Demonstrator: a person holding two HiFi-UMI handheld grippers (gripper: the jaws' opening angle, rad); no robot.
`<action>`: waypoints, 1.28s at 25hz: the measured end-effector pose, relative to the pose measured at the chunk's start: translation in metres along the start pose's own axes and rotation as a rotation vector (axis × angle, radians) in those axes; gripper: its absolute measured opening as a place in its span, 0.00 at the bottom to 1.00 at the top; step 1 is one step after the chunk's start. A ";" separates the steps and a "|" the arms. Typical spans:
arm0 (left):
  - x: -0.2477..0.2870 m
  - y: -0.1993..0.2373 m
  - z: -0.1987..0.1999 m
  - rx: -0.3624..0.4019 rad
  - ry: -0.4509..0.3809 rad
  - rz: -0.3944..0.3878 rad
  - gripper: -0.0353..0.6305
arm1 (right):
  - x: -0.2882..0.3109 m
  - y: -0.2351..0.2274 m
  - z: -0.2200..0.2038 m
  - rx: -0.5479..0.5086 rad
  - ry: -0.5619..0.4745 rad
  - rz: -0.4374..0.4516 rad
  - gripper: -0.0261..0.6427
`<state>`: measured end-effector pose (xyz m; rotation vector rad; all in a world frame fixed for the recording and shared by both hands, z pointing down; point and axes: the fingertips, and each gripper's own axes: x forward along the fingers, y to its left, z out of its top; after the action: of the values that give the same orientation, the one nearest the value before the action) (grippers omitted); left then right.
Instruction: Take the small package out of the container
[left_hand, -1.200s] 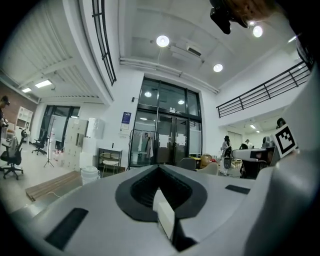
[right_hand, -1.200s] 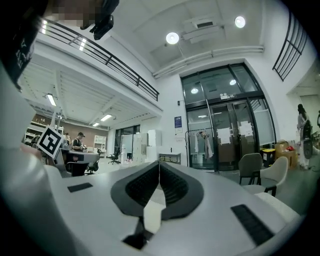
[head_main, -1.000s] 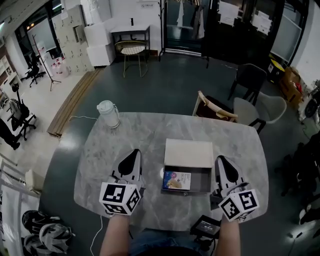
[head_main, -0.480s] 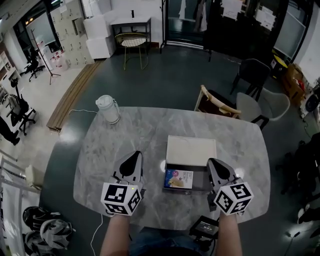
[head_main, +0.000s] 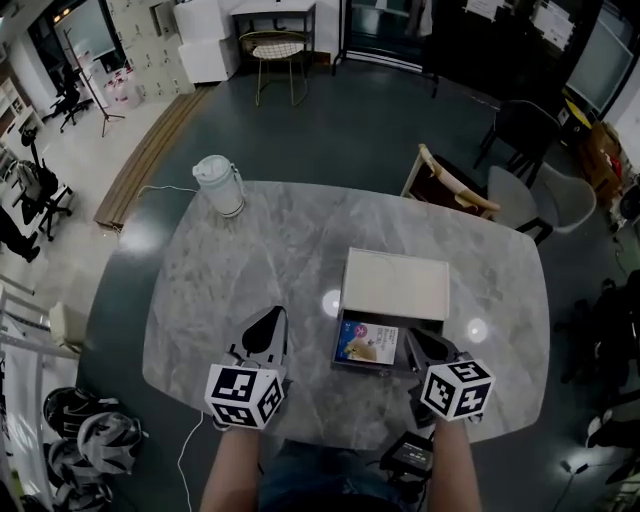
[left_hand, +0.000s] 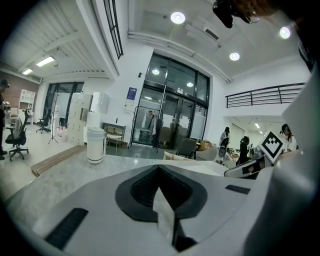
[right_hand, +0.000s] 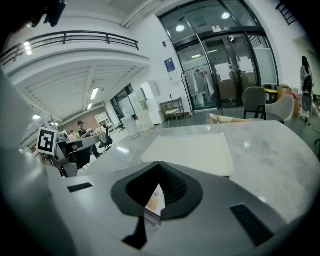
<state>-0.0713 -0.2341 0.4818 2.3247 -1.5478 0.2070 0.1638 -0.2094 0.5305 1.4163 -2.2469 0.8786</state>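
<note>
nearest the person, at the near edge of the marble table (head_main: 250, 260), the left gripper (head_main: 270, 316) rests well left of the container (head_main: 338, 364), its jaws pressed together on nothing; its own view shows the tips (left_hand: 160, 168) meeting, with only tabletop behind them. just right of it, the right gripper (head_main: 412, 338) hangs over the container's near right corner, its jaws also drawn together at the tips (right_hand: 159, 164). through the gap behind those tips a sliver of the small package (right_hand: 156, 201) shows, but it seems to lie below the jaws and not between them. the package (head_main: 366, 343) lies flat on the container's floor, toward the left side. the first risk, as i judge it, is that closed tips going down would only press or shove the flat package against a wall; the jaws need to part first. a thin thing lying flat gives little edge to pinch, so the fingers may slip off or crease it. the container looks light and nothing braces it, so a pull could slide it toward the near table edge or lift it along with the package. beyond, the pale lid (head_main: 395, 285) lies open on the far side, seen broad and flat in the right gripper view (right_hand: 192, 152); a jolt to the container might swing it. farther left a white jug (head_main: 218, 185) stands well apart, out of harm's way.
</note>
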 end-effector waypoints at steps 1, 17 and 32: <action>0.000 0.002 -0.004 -0.005 0.007 0.005 0.07 | 0.005 -0.001 -0.007 -0.002 0.034 -0.005 0.08; 0.018 0.034 -0.016 -0.069 0.039 0.048 0.07 | 0.054 -0.031 -0.066 0.082 0.483 -0.033 0.33; 0.029 0.039 -0.025 -0.091 0.066 0.031 0.07 | 0.076 -0.034 -0.099 0.130 0.673 0.092 0.32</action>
<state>-0.0940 -0.2641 0.5213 2.2032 -1.5297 0.2144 0.1572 -0.2062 0.6596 0.8762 -1.7673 1.3143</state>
